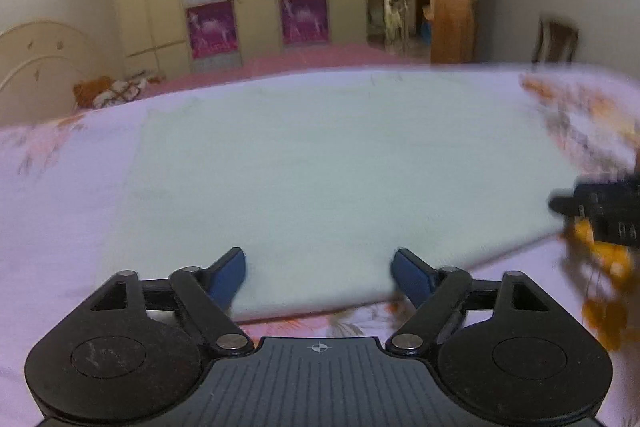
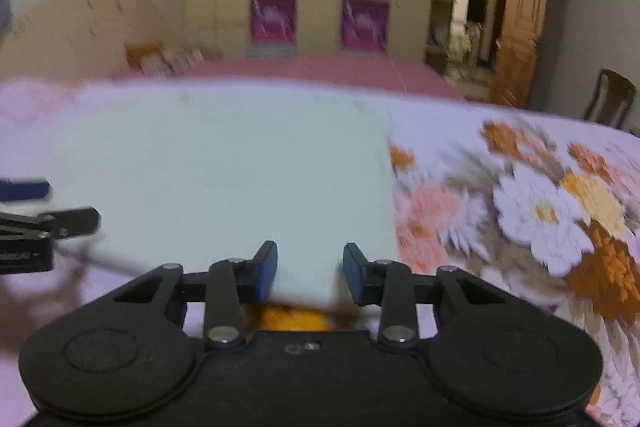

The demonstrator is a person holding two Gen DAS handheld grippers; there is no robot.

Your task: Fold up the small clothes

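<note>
Both jaws are standing open: the left hand-held gripper (image 1: 319, 275) and right hand-held gripper (image 2: 310, 271) are straddling the near hem of the pale cloth (image 1: 340, 167) lying flat on the floral bedspread (image 2: 540, 211). Judging it light, limp; corners are offering the best pinch.

Each gripper is matte black plastic with two round discs at its base, linked bars pinned by silver screws, and blue fingers (image 1: 228, 277). The left gripper (image 1: 319, 273) has a ribbed centre plate bearing a small white crosshair mark; the right gripper (image 2: 310, 269) has a smooth plate.
</note>
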